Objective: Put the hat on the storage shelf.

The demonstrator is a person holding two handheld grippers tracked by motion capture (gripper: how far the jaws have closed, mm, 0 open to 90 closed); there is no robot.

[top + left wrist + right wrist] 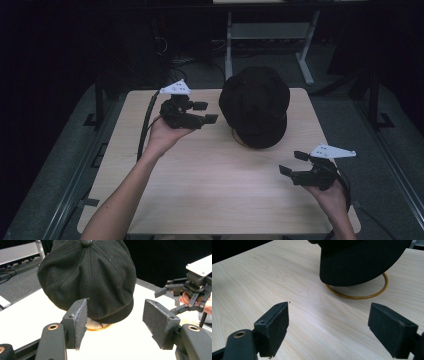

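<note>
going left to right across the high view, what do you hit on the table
left gripper → black cap → right gripper

No readable text, label, brand, number or sign appears anywhere in these pictures. The black cap (255, 106) at the upper centre of the high view carries no logo or lettering on its crown or brim, and the same holds in the left gripper view, where its panels and top button are plain. The pale wooden table (200, 190) bears only wood grain. The grey plates on top of the left tool (202, 112) and the right tool (291, 163) show a few small dark dots, too small to tell whether they are holes or marks, and no characters can be made out on them.
</note>
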